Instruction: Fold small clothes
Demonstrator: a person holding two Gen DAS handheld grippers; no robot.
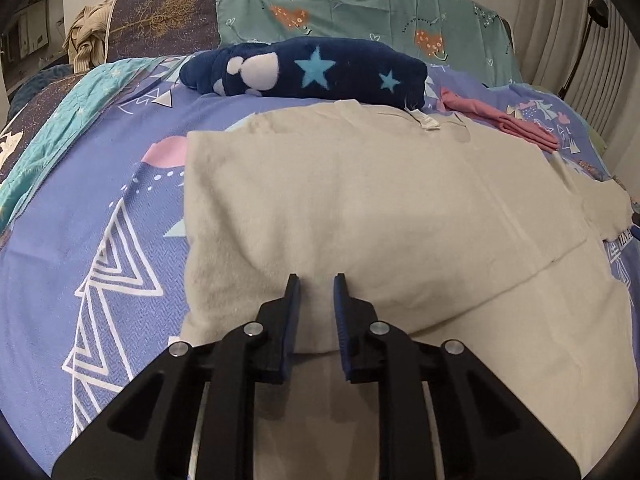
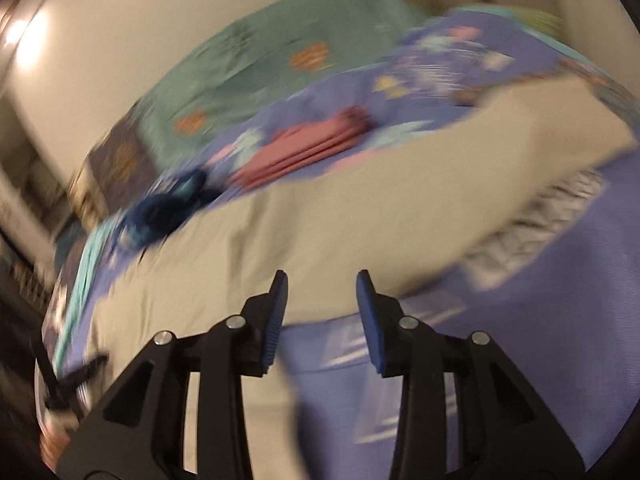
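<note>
1. Blue-padded left claw (image 1: 317,280) hangs nearest the lens, its jaws narrowly parted with nothing between them, above the near edge of a cream garment (image 1: 360,200).
2. Spread flat, the cream garment covers the middle of a bed with a purple patterned cover (image 1: 100,200).
3. Beyond it lie a navy star-print fleece bundle (image 1: 312,70) and, far right, a folded pink garment (image 1: 508,120).
4. Right claw (image 2: 322,278), released and empty, hovers over the cream garment's (image 2: 320,208) near edge in a blurred frame.

Cream fleece garment (image 1: 360,208) spread flat on bed, side folded over; pink garment (image 1: 508,120) beyond, apparently folded.
</note>
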